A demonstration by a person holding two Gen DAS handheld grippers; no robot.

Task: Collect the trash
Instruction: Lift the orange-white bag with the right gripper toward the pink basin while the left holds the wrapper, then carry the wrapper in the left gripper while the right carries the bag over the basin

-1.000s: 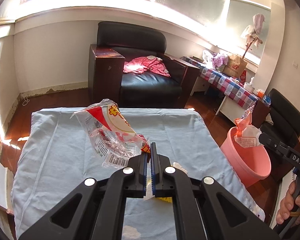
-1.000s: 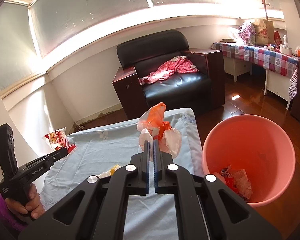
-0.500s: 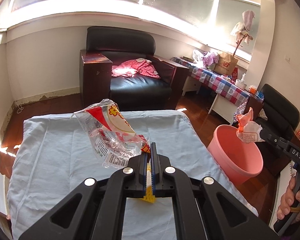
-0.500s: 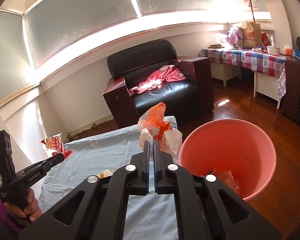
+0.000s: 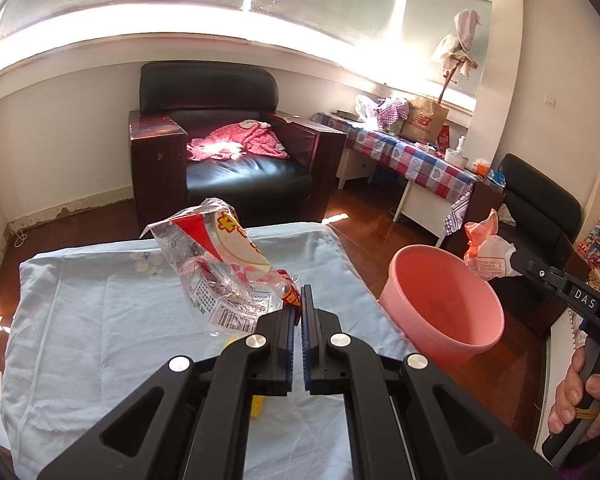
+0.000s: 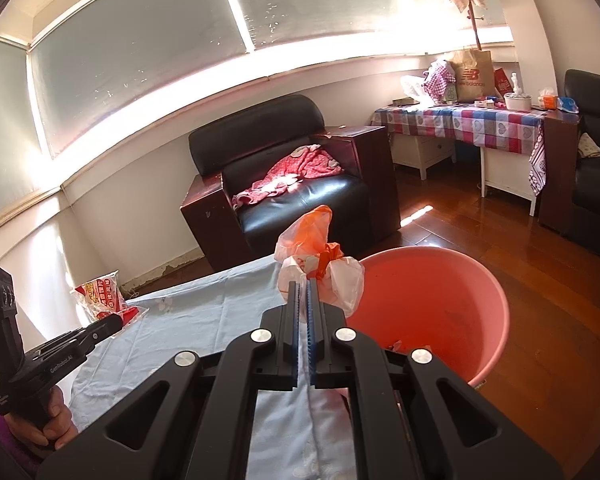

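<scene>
Clear snack wrapper [image 5: 220, 264]: crumpled plastic with a red-and-yellow print and a barcode panel, held off the cloth by one pinched corner, standing up and leaning left.

Knotted plastic bag [image 6: 320, 268]: white and orange, tied at the neck, bulging below, pinched at the knot and hanging at the near rim of the basin.

Pink basin [image 6: 440, 300]: round plastic tub on the floor beside the covered table, a few scraps inside.

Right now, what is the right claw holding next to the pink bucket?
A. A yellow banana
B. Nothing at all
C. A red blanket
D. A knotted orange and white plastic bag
D. The right claw is pinched shut on a knotted orange and white plastic bag, held up beside the rim of the pink bucket.
</scene>
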